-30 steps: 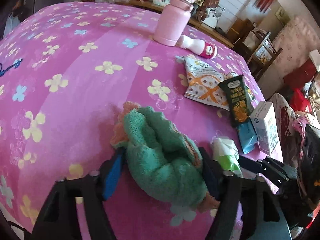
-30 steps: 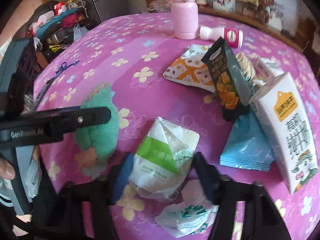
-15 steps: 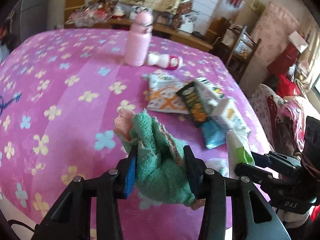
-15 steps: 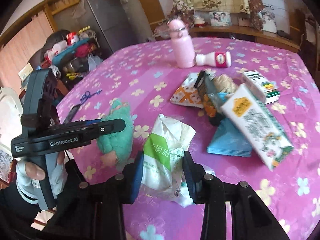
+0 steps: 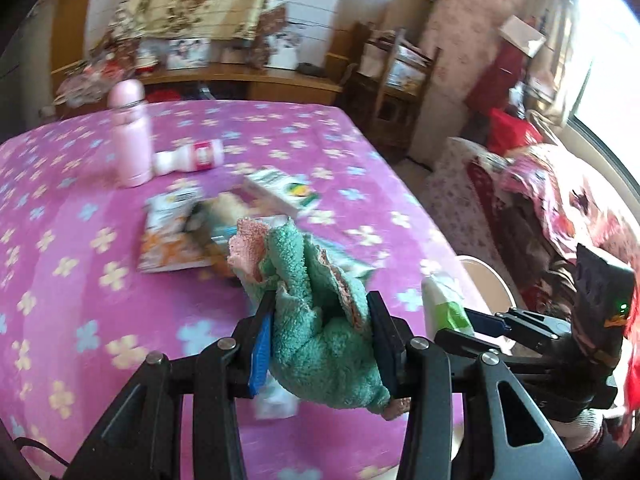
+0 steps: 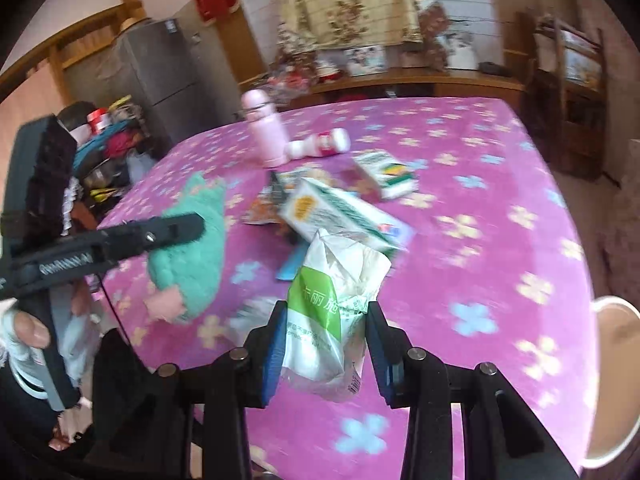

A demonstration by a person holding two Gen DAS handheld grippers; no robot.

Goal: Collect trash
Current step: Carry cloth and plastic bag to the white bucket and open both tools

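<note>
Both hands loaded and lifted clear of the pink flowered tablecloth point(image 6: 500, 208). Left gripper point(image 5: 322, 354) clamped about a bunched green towel point(image 5: 316, 320) with pink trim, jaws drawn in partway and pads pressing its sides, the cloth spilling out ahead of and below the fingers. Right gripper point(image 6: 324, 354) likewise pinched on a crumpled white-and-green plastic wrapper point(image 6: 332, 320), long axis running up and away along the fingers, jaws narrowed to the wrapper's width. Each pair of jaws closing in the moment just gone, each with its catch between them.

Left behind at mid-table: a fallen milk carton point(image 6: 340, 216), a small green-and-white box point(image 6: 384, 172) beyond it, flattened snack packets point(image 5: 168, 236) to the left, a yogurt bottle point(image 6: 320, 146) on its side against an upright pink flask point(image 6: 266, 134) at the far end.

The deciding relation: a pale round bin rim point(image 6: 616, 380) off the table's near right edge, below and to the right of both loads. Right gripper the nearer, the wrapper just left of the rim; the left one a longer swing across. Judged next: carrying right and down over that opening before letting go, if it is indeed the bin; its inside not visible.
</note>
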